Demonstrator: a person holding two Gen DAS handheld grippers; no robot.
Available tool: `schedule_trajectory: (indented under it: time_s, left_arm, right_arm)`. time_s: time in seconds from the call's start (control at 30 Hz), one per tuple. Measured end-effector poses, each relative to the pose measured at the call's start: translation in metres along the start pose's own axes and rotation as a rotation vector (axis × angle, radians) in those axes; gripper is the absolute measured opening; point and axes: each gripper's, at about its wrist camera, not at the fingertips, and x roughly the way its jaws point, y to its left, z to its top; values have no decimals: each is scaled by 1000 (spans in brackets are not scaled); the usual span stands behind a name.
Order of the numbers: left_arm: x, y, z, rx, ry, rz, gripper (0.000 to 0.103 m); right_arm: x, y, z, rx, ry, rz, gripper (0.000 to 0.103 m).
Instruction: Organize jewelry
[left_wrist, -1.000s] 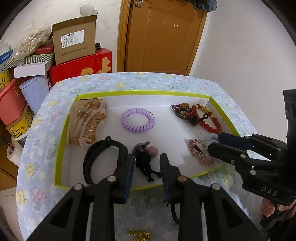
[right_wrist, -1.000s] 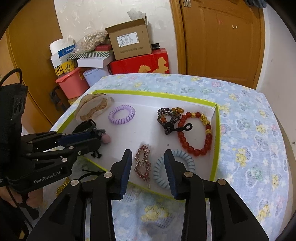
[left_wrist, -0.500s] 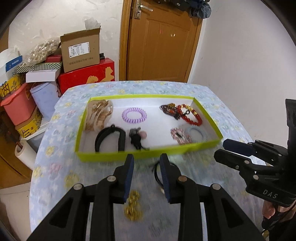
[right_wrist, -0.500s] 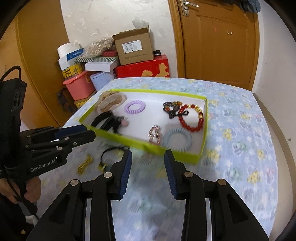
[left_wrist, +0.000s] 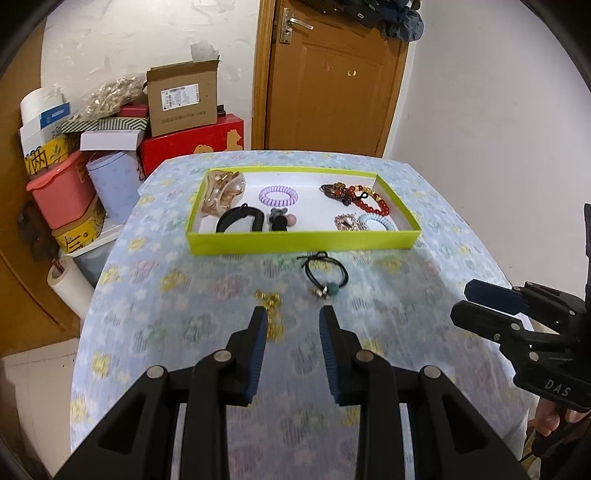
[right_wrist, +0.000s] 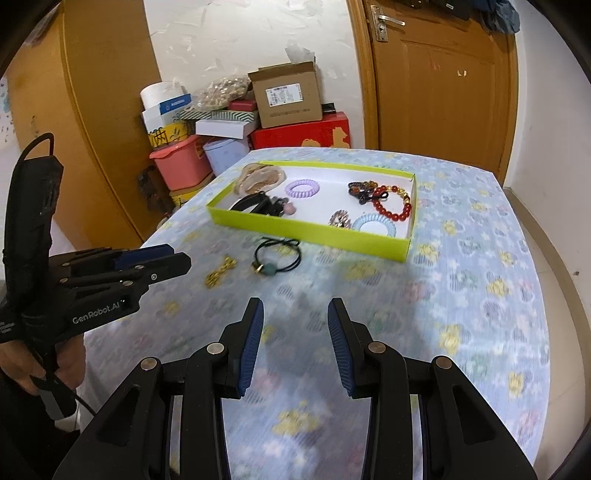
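tongs on both sides stand apart and hold nothing. left tongs (left_wrist: 290, 317) fill the lower middle of the left view, hanging above the counter (left_wrist: 424, 280) with its flowered blue cloth; right tongs (right_wrist: 295, 310) do the same in the lower middle of the right view. each pair also shows from the side in the other view, at the right edge of the left view and the left edge of the right view, where the gap cannot be judged

green tray (left_wrist: 303, 242) lies in the upper middle of the left view, on the far half of the counter. inside it, from the left: a beige hair claw (left_wrist: 223, 190), a black band (left_wrist: 238, 220), a purple coil tie (left_wrist: 277, 195), a small dark charm with a pink ball (left_wrist: 280, 219), a red bead bracelet (left_wrist: 371, 199), a pink sparkly clip (left_wrist: 346, 221) and a light blue coil tie (left_wrist: 377, 223) touching it

outside the tray, just below its near wall in the left view, a black hair tie with a green bead (left_wrist: 327, 278) lies on the cloth. left of it and a little lower is a gold chain (left_wrist: 269, 300), blurred, partly behind the left finger of the left tongs. in the right view both lie left of centre, tie (right_wrist: 277, 256) to the right of the chain (right_wrist: 220, 273)
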Motion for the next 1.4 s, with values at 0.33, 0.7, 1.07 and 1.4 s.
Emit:
schedule_trajectory:
  time_s: [0.33, 0.7, 1.07, 1.4]
  left_arm:
    - [-17, -2, -21, -4, 0, -2, 30]
    - [-21, 5, -28, -22, -1, 3, 30]
    - [-10, 23, -26, -55, 11, -9, 30]
    - [26, 27, -20, -56, 64, -43, 33]
  right_arm:
    - [-17, 13, -19, -5, -1, 16, 37]
    - [-12, 19, -25, -24, 22, 18, 37]
    - [6, 21, -19, -43, 42, 34, 37]
    - [27, 18, -10, -37, 65, 40, 37]
